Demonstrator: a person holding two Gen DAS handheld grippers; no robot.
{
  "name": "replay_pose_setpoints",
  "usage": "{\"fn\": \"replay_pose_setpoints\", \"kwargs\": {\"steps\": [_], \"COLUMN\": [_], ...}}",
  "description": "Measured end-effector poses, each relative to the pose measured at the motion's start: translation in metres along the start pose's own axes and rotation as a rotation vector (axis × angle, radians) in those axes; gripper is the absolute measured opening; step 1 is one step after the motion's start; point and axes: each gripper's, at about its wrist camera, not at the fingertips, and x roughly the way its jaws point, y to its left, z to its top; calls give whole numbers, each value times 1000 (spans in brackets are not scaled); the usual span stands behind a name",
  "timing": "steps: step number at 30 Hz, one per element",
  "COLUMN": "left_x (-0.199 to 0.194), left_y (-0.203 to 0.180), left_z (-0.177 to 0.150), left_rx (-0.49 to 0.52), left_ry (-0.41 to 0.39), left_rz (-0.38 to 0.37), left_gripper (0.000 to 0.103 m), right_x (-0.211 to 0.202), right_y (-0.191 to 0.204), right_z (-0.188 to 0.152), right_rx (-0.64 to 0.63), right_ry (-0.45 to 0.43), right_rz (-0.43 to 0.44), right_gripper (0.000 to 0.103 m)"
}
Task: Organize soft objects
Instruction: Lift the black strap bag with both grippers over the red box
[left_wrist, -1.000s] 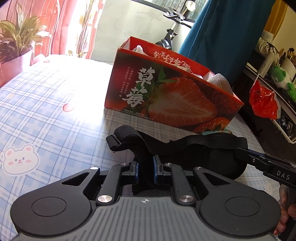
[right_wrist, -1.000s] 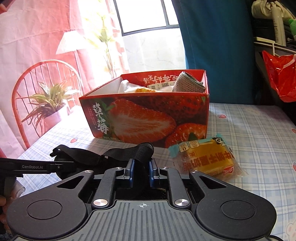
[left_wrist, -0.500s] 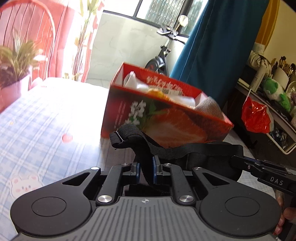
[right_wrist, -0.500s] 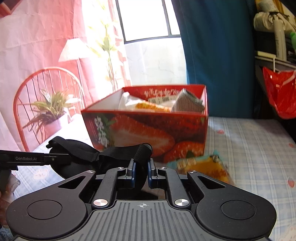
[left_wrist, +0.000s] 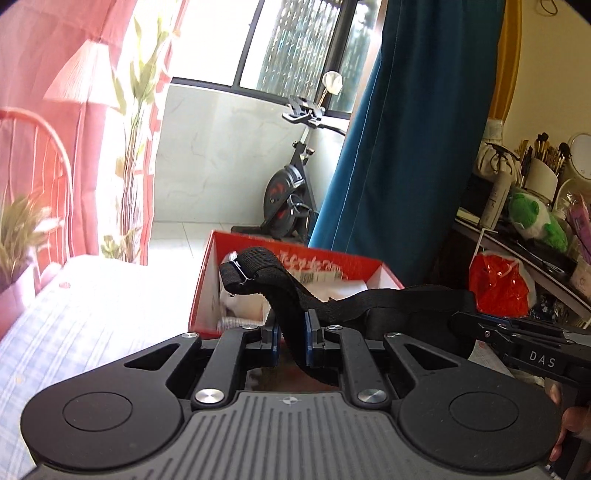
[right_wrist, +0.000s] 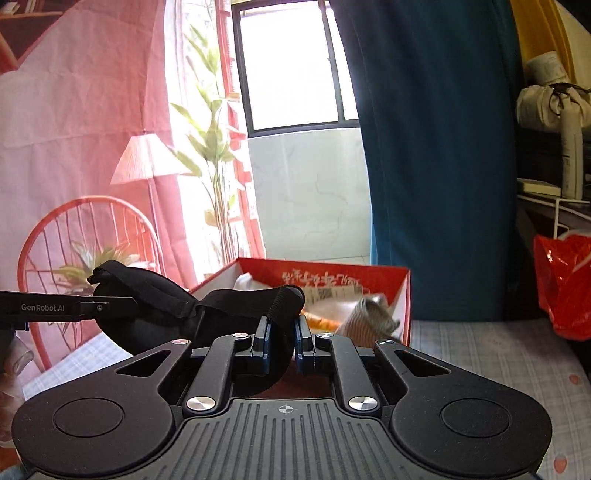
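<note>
**A Black Soft Thing Up Over a Red Box**

The black soft thing (left_wrist: 406, 317) looks like a sleep mask with a stretchy strap. It is up in the air, not on the table. Its strap loops up at one end, and a small shiny clip sits on that loop. The round, padded part bulges out to the side. It hangs in front of the red box (right_wrist: 404, 295), just above its near edge.

The red box is open at the top. It stands on the table and has white writing on its inside wall. Soft things lie inside it: a white bundle (left_wrist: 240, 299), something orange (right_wrist: 321, 322), and a grey knitted roll (right_wrist: 373, 314) leaning in one corner.
</note>
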Motion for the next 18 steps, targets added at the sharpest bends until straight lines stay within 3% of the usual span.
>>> {"fn": "replay_pose_setpoints", "kwargs": {"steps": [7, 18], "left_x": [31, 94], "left_y": [-7, -2], "left_z": [28, 47], "left_rx": [44, 23], "left_ry": [-14, 56], "left_rz": [-1, -6], "left_gripper": [14, 14], "right_x": [23, 86], "right_y": [-20, -38], "right_z": [26, 55], "right_rx": [-5, -25], "right_ry": [-5, 19], "right_rz": [-25, -79], "right_gripper": [11, 11]}}
